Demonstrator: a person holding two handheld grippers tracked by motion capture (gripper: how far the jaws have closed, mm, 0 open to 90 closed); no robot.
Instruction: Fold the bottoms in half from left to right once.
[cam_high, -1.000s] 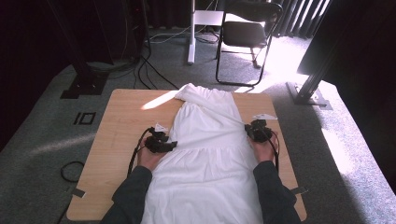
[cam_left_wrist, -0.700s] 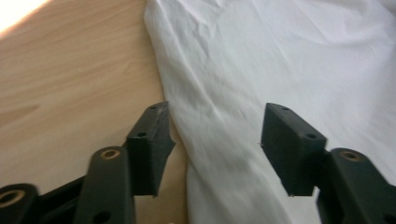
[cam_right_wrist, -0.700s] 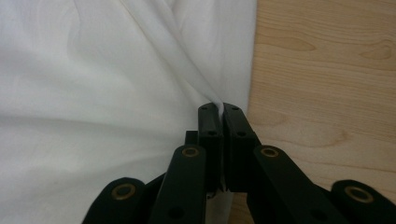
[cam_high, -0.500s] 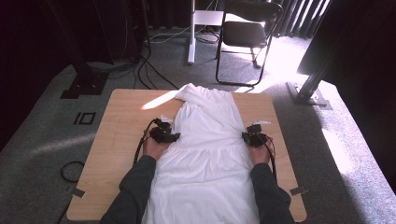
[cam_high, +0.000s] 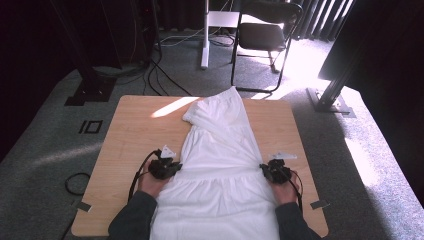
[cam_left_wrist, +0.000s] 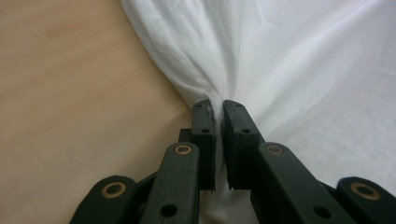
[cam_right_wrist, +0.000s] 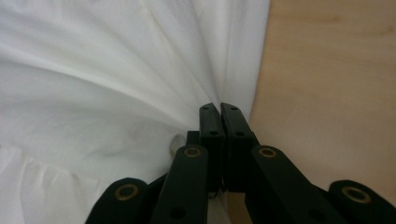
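Both grippers have slid back toward the person since a second ago. On the wooden table (cam_high: 130, 130), the white dress (cam_high: 220, 165) lies lengthwise. Left gripper (cam_left_wrist: 218, 114) and right gripper (cam_right_wrist: 219, 114) pinch its side edges; pulling evenly outward should smooth it.

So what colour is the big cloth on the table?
The cloth is plain white with no pattern, seen best in the high view.
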